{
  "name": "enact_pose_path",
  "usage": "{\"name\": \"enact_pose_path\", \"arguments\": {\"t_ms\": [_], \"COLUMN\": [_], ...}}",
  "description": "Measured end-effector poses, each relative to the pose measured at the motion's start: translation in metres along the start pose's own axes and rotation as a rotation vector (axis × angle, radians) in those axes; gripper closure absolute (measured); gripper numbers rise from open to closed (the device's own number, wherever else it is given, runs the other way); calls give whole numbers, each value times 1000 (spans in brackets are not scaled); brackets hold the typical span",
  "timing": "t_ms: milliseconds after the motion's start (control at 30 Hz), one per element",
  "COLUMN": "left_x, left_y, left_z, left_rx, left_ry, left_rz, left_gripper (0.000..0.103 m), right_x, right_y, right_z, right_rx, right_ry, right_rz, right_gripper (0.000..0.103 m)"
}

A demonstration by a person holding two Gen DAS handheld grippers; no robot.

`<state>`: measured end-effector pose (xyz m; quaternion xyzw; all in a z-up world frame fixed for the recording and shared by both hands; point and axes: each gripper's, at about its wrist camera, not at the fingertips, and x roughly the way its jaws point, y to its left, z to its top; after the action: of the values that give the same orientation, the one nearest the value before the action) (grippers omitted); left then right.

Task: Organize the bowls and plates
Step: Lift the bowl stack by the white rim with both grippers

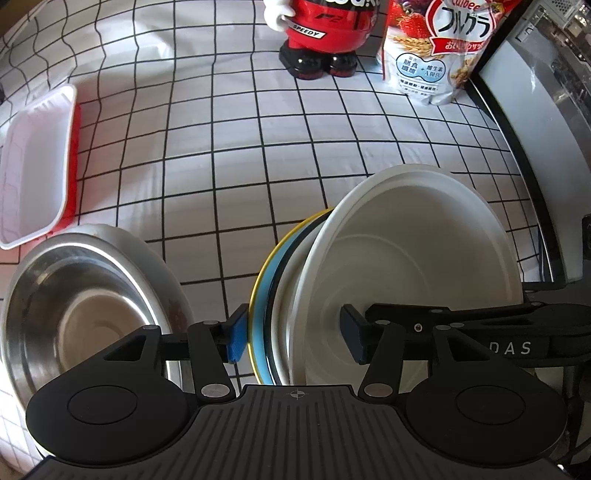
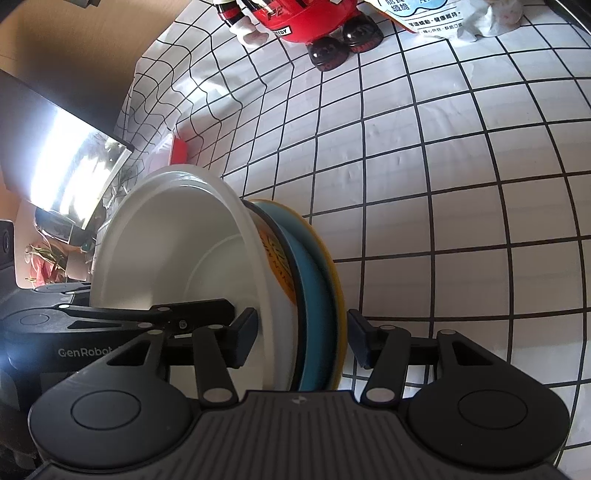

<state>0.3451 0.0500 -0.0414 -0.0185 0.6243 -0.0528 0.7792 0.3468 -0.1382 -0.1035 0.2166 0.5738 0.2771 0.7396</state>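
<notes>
**Both tongs around one stack of dishes**

Up close, the left tongs and right tongs both reach around a stack standing on edge: a white bowl against a blue plate and a yellow plate. Whether they pinch it or are just spread around it, I cannot tell. Beside it sits a metal bowl. Farther off on the checked bench are a white tray, a red toy and a cereal bag.
</notes>
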Motion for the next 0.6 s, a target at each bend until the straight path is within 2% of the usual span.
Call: {"name": "enact_pose_path", "arguments": {"t_ms": [200,367,600], "left_x": [-6,-6,-2], "left_y": [-5,-9,0], "left_z": [3,1,1], "left_rx": [12,38,3], "left_ry": [8,7,29], "left_rz": [-10,-7,-35], "left_gripper": [47,43,43], "right_x": [-2,-2,0], "right_y": [-6,-5,-4], "right_z": [-1,-3,-2], "right_rx": [22,32,45], "right_ry": [10,17,14], "right_rz": [22,25,36], "right_gripper": [49,49,49]}}
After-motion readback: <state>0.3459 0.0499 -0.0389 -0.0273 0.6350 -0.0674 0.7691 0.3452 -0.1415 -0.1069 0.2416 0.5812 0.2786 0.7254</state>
